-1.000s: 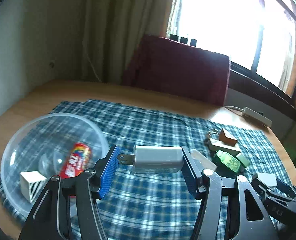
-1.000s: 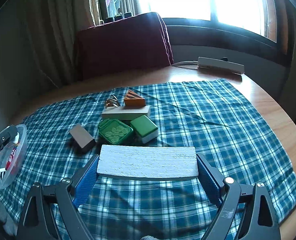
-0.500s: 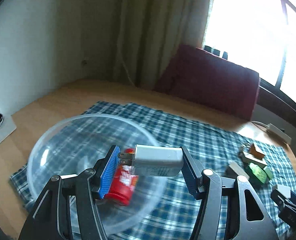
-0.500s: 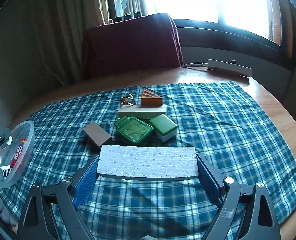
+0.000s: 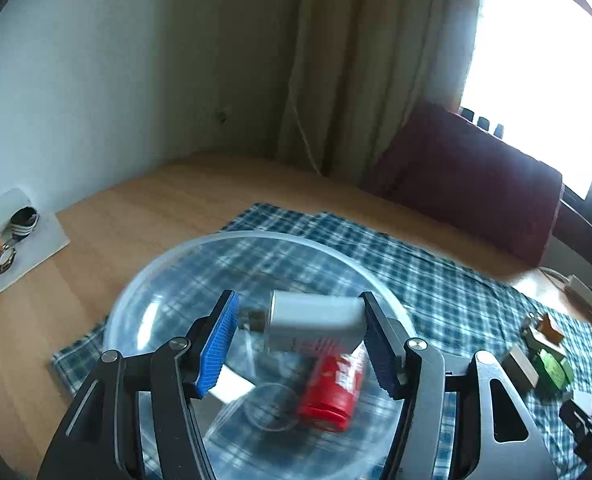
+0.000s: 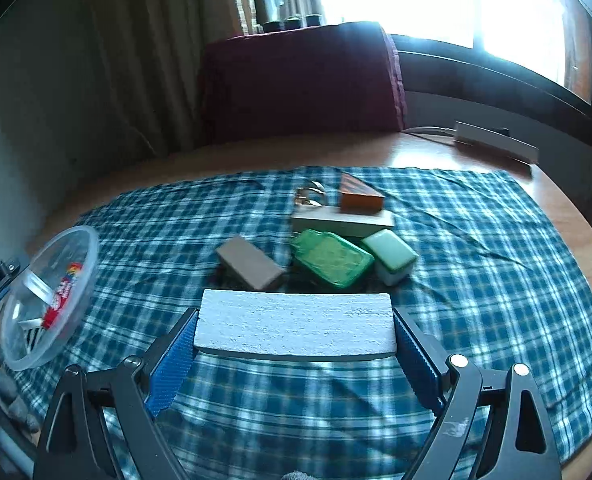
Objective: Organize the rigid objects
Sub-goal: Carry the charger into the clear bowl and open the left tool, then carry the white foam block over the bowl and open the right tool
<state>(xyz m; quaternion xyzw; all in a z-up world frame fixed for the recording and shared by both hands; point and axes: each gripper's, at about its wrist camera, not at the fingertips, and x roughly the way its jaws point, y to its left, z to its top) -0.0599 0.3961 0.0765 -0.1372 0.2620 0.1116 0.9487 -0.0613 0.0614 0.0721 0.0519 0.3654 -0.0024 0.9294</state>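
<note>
My left gripper (image 5: 299,301) is shut on a white plug charger (image 5: 316,318), prongs toward the left pad, and holds it a little tilted above the clear plastic bowl (image 5: 183,256). In the bowl lie a red can (image 5: 332,388) and a small white box (image 5: 231,384). My right gripper (image 6: 295,319) is shut on a flat white foam block (image 6: 296,324) above the blue checked cloth (image 6: 476,280). Beyond it lie a brown block (image 6: 251,266), a green case (image 6: 332,260), a green-topped white block (image 6: 392,254), a long pale block (image 6: 342,222), an orange wedge (image 6: 360,196) and a metal clip (image 6: 310,196).
The bowl (image 6: 87,240) stands at the cloth's left end on a round wooden table (image 5: 143,208). A white tray with keys (image 5: 11,240) lies by the wall. A maroon chair (image 6: 300,80) stands behind the table, and a power strip (image 6: 496,146) lies at the back right.
My left gripper has carried the charger leftward from over the cloth to above the bowl. The right gripper has shifted slightly and keeps hold of the foam block.
</note>
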